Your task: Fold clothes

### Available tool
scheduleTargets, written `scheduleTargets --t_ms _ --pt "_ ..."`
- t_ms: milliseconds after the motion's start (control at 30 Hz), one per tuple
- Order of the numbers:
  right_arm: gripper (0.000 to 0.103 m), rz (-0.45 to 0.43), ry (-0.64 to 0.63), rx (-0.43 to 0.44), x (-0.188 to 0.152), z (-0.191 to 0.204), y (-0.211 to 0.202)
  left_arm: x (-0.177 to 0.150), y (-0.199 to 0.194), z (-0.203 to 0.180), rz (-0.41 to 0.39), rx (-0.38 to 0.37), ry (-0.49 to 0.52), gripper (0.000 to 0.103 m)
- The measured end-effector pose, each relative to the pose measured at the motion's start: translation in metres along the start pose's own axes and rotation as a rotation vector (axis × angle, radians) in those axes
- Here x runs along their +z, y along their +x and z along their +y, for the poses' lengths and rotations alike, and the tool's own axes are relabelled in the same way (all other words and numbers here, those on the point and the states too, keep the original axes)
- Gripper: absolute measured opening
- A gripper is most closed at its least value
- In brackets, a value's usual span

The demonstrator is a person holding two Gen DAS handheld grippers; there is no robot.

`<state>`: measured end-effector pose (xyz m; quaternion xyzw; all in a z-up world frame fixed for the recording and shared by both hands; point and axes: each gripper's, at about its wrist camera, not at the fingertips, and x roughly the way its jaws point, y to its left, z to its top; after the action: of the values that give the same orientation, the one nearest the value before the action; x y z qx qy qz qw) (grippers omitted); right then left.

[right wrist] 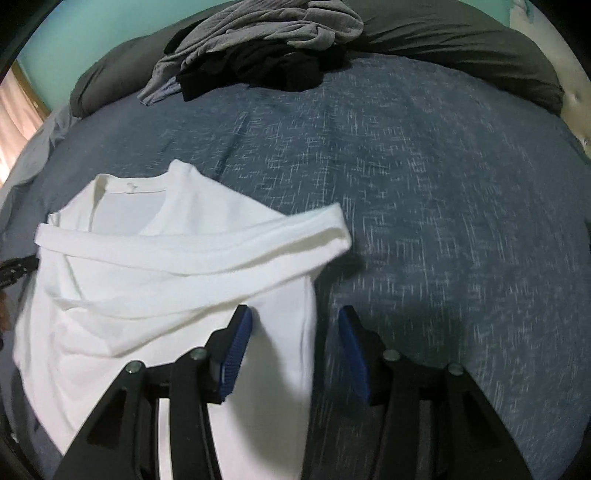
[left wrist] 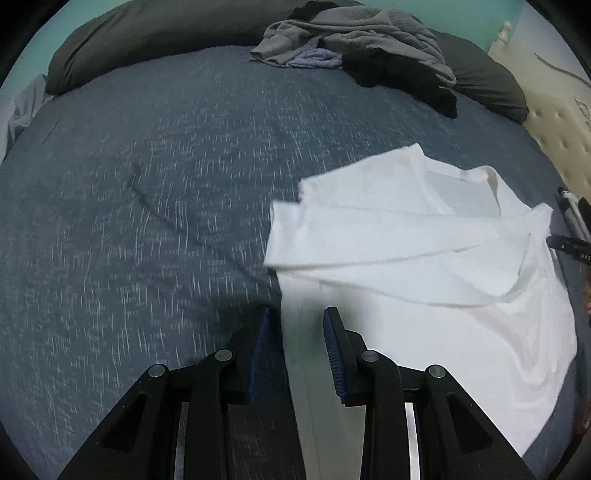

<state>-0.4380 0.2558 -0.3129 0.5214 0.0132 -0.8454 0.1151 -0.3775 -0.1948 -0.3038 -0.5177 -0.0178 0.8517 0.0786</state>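
On a blue flecked bedspread (left wrist: 147, 221), seen from the left wrist, the left gripper (left wrist: 299, 328) hangs spread over the white T-shirt's (left wrist: 424, 258) edge, the shirt reaching to three o'clock. A clothes pile (left wrist: 351, 48) lies at twelve against dark pillows (left wrist: 147, 33) and a teal wall (left wrist: 33, 40). From the right wrist, the right gripper (right wrist: 295, 332) stands spread astride the shirt's side edge, pads clear; the shirt spreads toward nine o'clock.

Bedspread (left wrist: 147, 221) left of white shirt (left wrist: 424, 258) bare; clothes pile (left wrist: 351, 40) blocks far edge.
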Motion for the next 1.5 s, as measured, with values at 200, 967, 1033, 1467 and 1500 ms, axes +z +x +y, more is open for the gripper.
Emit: scheduleTargets --t_ms 200,967,1033,1467,1500 --pt "0.042 -0.045 0.016 -0.007 0.02 -0.002 0.013 0.02 0.005 0.006 -0.024 0.012 -0.006 0.03" --pt "0.015 -0.166 0.219 0.12 0.037 -0.04 0.009 0.05 0.005 0.042 -0.117 -0.118 -0.145 0.03" --pt "0.016 -0.166 0.192 0.116 0.041 -0.035 0.008 0.052 0.006 0.041 -0.123 -0.137 -0.152 0.03" --pt "0.006 -0.163 0.109 0.168 0.046 -0.022 0.021 0.068 0.028 0.025 -0.131 -0.187 -0.148 0.013" --pt "0.006 -0.18 0.106 0.162 0.045 -0.022 0.017 0.068 0.026 0.024 -0.136 -0.184 -0.145 0.01"
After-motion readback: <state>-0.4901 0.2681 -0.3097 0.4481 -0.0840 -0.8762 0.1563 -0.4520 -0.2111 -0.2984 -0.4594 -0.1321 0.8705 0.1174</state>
